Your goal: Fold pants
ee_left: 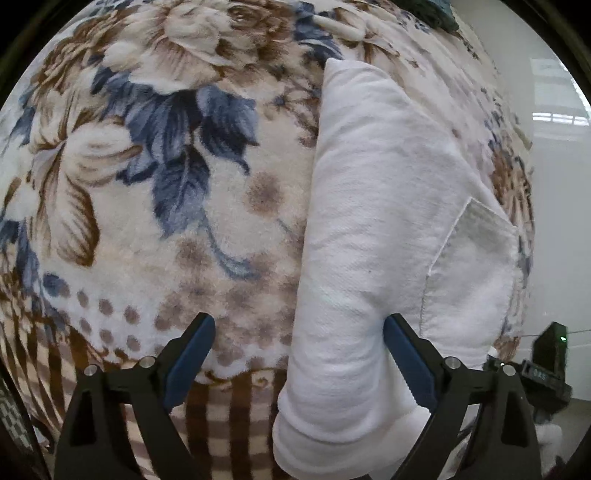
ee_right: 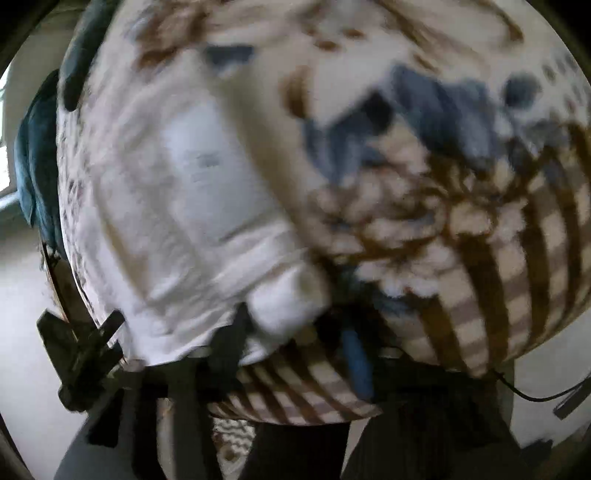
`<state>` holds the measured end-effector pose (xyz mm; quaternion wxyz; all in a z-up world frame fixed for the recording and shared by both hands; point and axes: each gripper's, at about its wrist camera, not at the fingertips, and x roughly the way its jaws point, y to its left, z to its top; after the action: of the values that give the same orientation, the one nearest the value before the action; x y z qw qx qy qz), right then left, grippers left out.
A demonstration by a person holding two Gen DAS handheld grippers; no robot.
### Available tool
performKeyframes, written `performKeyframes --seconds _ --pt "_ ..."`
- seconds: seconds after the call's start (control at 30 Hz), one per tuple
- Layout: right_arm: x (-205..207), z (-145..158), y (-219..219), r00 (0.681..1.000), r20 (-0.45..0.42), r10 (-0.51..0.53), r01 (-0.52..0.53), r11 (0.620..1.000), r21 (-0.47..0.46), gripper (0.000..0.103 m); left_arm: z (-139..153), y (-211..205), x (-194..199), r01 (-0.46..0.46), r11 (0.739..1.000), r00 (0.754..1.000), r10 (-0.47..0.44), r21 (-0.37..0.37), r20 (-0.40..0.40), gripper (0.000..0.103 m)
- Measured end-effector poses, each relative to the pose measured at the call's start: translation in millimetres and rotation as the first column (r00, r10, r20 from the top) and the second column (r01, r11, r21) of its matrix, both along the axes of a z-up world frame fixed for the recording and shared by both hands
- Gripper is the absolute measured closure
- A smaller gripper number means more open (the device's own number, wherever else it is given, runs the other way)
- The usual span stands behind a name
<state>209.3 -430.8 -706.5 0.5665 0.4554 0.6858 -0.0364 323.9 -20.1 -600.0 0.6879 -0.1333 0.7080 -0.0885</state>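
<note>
Since the white pants (ee_left: 373,236) already lie as a long, narrow bundle on the floral blanket (ee_left: 147,166), with a back pocket (ee_left: 476,266) facing up, we judge the lengthwise fold complete and the crosswise fold to be the step in hand. Our left gripper (ee_left: 299,339) has its jaws apart, straddling the near left edge of the bundle: one blue pad rests over the cloth, the other over bare blanket. Our right gripper (ee_right: 295,350) appears through heavy motion blur; its jaws seem spread around the near rolled end of the pants (ee_right: 177,206), but we cannot tell whether they grip cloth.

The next move calls for closing both grippers on the near end, catching every layer, then carrying it towards the far end. The plush blanket may get pinched together with the cloth. A dark garment (ee_left: 436,14) lies at the far edge, well apart from the pants. A black device (ee_left: 550,354) sits past the blanket's near right edge
</note>
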Motion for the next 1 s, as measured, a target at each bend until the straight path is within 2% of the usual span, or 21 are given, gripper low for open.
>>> performKeyframes --seconds 0.03,0.07,0.1,0.17,0.27,0.37,0.47,0.53,0.57,0.63,0.73,0.8,0.87,0.9,0.97,1.0 --pt "-3.2 3.9 -4.1 0.999 0.041 -0.028 0.027 0.999 0.028 0.039 0.6 0.4 0.9 0.004 1.0 1.0 -0.004 -0.031 -0.002 0.009" --pt "-6.1 6.5 -5.0 0.996 0.076 -0.043 0.039 0.998 0.052 0.026 3.2 2.4 2.7 -0.007 0.996 1.0 0.007 -0.094 0.0 0.009" --pt "-9.5 8.6 -5.2 0.992 0.112 -0.062 0.053 0.995 0.085 0.021 6.3 7.9 3.8 -0.031 0.986 0.999 0.033 -0.163 0.007 0.009" --pt "-19.4 4.3 -1.1 0.982 0.158 -0.101 0.071 0.981 0.183 0.018 6.0 9.4 10.5 -0.067 0.962 0.997 0.072 -0.265 0.011 0.008" --pt "-23.9 -16.3 22.4 0.977 0.176 -0.119 0.054 0.941 0.335 0.018 -12.2 0.8 23.2 -0.084 0.941 0.996 0.086 -0.327 -0.006 0.008" --pt "-15.1 -33.0 47.0 0.968 0.219 -0.12 0.034 0.932 0.362 0.017 -35.5 -13.4 35.2 -0.083 0.936 0.996 0.068 -0.341 -0.055 0.008" --pt "-2.3 -34.8 57.2 0.944 0.28 -0.174 0.052 0.917 0.395 0.015 -45.1 -23.4 45.8 -0.062 0.938 0.997 0.045 -0.34 -0.06 0.008" --pt "0.0 -33.5 59.2 0.916 0.324 -0.235 0.063 0.884 0.463 0.015 -46.6 -25.9 51.9 -0.057 0.937 0.997 0.036 -0.344 -0.067 0.008" --pt "-0.7 -34.1 60.5 0.911 0.335 -0.239 0.058 0.88 0.472 0.015 -46.5 -26.3 55.5 -0.056 0.934 0.997 0.034 -0.352 -0.07 0.008" --pt "-1.4 -37.1 63.5 0.914 0.344 -0.214 0.039 0.892 0.451 0.015 -45.1 -27.4 57.9 -0.041 0.932 0.998 0.019 -0.361 -0.063 0.008" --pt "5.9 -49.3 81.5 0.941 0.32 -0.113 -0.004 0.94 0.342 0.021 -46.1 -32.5 57.0 -0.002 0.936 0.998 -0.018 -0.351 -0.055 0.008" --pt "9.0 -45.8 90.1 0.947 0.304 -0.108 0.003 0.945 0.326 0.016 -47.9 -35.2 59.5 0.002 0.938 0.998 -0.024 -0.345 -0.06 0.008" --pt "12.0 -35.0 98.2 0.943 0.319 -0.095 -0.011 0.949 0.315 0.016 -46.2 -35.9 63.0 0.002 0.937 0.998 -0.024 -0.349 -0.059 0.008" --pt "11.3 -30.2 99.5 0.94 0.33 -0.089 -0.014 0.955 0.297 0.022 -44.6 -37.0 64.6 0.003 0.935 0.998 -0.026 -0.355 -0.059 0.008" --pt "10.6 -27.3 101.5 0.936 0.338 -0.097 0.002 0.963 0.27 0.049 -39.5 -40.0 63.5 0.029 0.936 0.998 -0.047 -0.35 -0.044 0.008" --pt "10.1 -23.4 100.9 0.933 0.346 -0.102 0.011 0.967 0.254 0.052 -36.5 -42.3 62.9 0.043 0.935 0.998 -0.059 -0.352 -0.035 0.008"
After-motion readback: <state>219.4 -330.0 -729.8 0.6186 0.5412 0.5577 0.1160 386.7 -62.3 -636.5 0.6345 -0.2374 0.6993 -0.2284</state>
